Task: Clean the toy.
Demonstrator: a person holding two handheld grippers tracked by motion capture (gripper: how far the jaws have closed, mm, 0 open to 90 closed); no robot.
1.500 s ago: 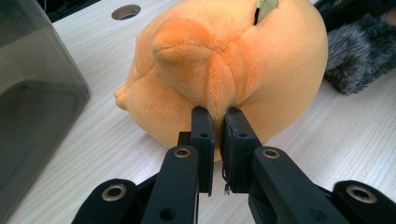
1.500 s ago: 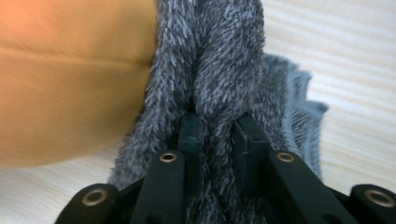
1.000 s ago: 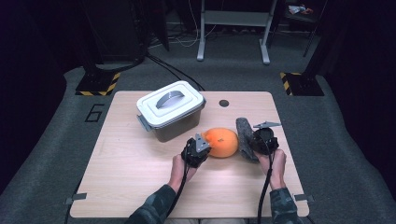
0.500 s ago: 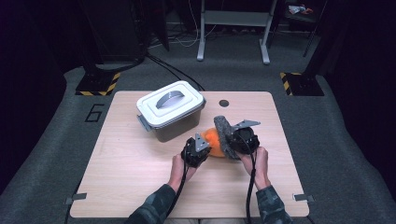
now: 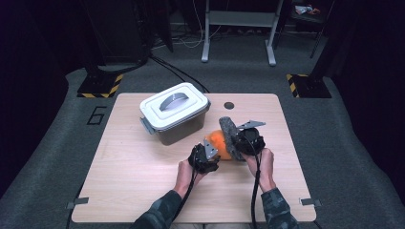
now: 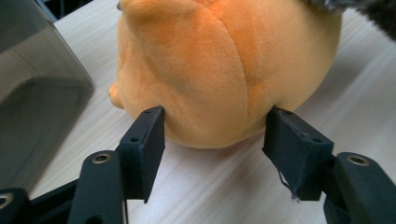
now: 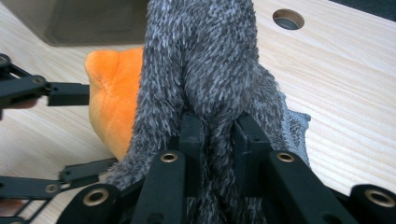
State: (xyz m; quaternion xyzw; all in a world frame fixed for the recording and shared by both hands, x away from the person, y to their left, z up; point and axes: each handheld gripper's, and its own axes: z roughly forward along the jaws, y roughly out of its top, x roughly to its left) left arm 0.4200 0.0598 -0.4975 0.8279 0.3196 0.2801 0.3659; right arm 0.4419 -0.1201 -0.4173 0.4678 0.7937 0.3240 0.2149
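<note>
A round orange plush toy [image 5: 218,141] lies on the wooden table [image 5: 133,181] in front of the box. My left gripper [image 6: 215,135] sits low at its near side. Its jaws have just been opening and now stand either side of the plush [image 6: 224,65], the pads just brushing it without squeezing. My right gripper [image 7: 218,140] is shut on a grey furry piece [image 7: 205,60], which stands up and leans on the right side of the orange plush [image 7: 112,98]. From above, the grey fur [image 5: 229,131] covers the plush's right edge.
A grey plastic box with a white lid and handle [image 5: 174,112] stands just behind and left of the plush, close to the left gripper's side [image 6: 37,84]. A round hole [image 5: 229,105] is in the table's far edge.
My right gripper carried the grey furry piece leftward from beside the orange plush until it rests against it. The left hand stayed where it was.
</note>
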